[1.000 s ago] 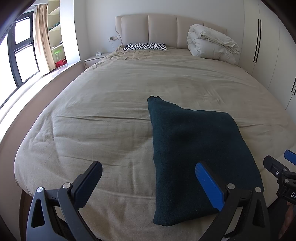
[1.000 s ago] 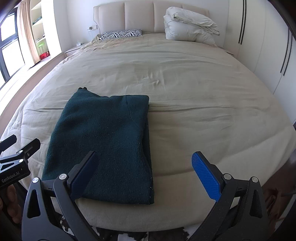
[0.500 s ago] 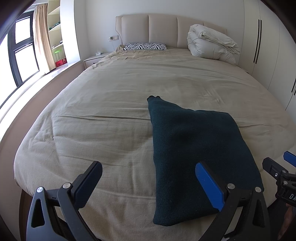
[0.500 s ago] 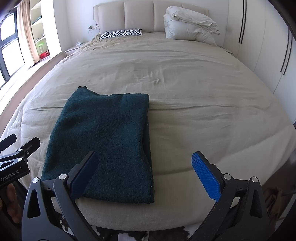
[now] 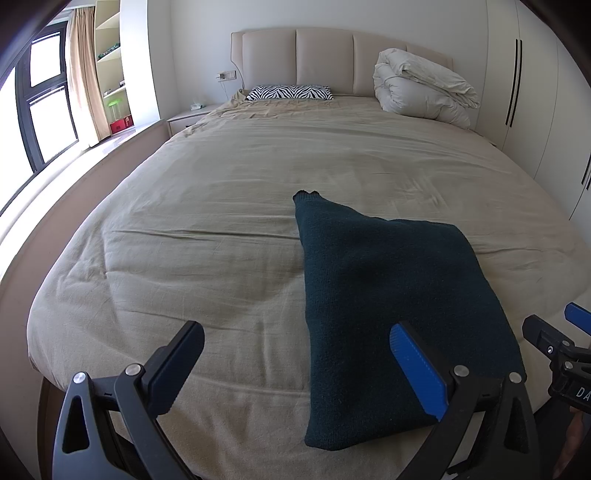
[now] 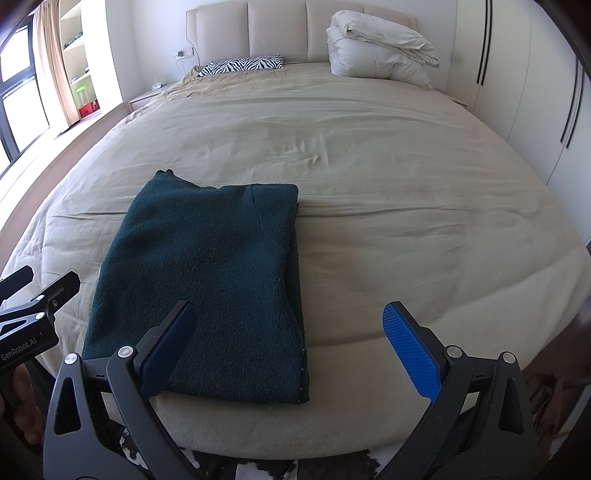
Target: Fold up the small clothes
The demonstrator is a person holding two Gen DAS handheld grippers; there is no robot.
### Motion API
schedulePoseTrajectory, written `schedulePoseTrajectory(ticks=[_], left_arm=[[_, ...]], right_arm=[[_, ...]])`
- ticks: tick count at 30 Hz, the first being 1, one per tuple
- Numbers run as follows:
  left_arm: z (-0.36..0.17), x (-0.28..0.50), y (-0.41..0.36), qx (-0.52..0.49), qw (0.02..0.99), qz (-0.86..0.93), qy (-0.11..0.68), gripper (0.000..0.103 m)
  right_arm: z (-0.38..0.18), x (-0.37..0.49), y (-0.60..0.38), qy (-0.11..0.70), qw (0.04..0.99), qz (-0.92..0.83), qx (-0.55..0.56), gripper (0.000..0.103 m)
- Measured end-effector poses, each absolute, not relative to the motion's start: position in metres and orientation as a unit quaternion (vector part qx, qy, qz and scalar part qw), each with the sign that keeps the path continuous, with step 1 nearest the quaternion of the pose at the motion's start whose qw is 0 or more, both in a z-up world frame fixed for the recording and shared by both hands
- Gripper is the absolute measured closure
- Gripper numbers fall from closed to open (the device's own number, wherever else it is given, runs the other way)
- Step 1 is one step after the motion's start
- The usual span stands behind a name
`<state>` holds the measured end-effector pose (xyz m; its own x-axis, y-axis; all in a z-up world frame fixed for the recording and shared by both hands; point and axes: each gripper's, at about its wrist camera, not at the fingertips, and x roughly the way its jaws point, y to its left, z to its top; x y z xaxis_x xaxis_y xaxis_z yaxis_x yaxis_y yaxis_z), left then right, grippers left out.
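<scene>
Both wrist cameras sit low at the bed's (image 5: 229, 206) near foot edge, facing the far headboard (image 6: 277, 29). The left view stands left of the dark green folded garment (image 5: 399, 295), the right view right of it; both share garment, pillow and duvet.

A dark teal-green knitted garment (image 6: 207, 288) lies on a bed (image 6: 369, 184) covered in plain beige. Ahead of the black right hand-held gripper (image 6: 291, 347), whose finger pads (image 6: 410, 350) are bright blue, a black-and-white zebra-striped pillow (image 6: 240, 65) and an off-white bundled duvet (image 6: 376, 55) sit against a pale beige headboard (image 6: 277, 33).
</scene>
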<state>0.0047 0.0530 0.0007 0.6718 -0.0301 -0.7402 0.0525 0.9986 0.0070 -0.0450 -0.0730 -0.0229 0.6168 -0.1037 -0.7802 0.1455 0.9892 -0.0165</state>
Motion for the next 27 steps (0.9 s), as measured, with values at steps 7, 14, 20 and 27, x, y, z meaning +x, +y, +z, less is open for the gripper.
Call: schedulePoseTrajectory(ticks=[7,14,20,27], left_arm=[[-0.0008,0.0042,0.0524,0.015,0.914,-0.023,0.404,0.0],[-0.0005,0.0039,0.0521,0.015,0.914,-0.023,0.404,0.0],[-0.0014,0.0041,0.0524,0.014,0.913,-0.022,0.406,0.0],[-0.0029,0.0077,0.0554,0.019,0.916,-0.024,0.401,0.0]], right_arm=[[-0.0229,-0.0447,-0.0741,0.432,0.899,-0.069,0.024,0.0],[-0.0235,-0.0447,-0.0765,0.435,0.898,-0.066,0.024,0.0],[-0.0235,-0.0441,-0.0774,0.435,0.898,-0.064,0.023,0.0],[-0.0225,-0.0434,-0.0804,0.437,0.897,-0.063,0.025,0.0]])
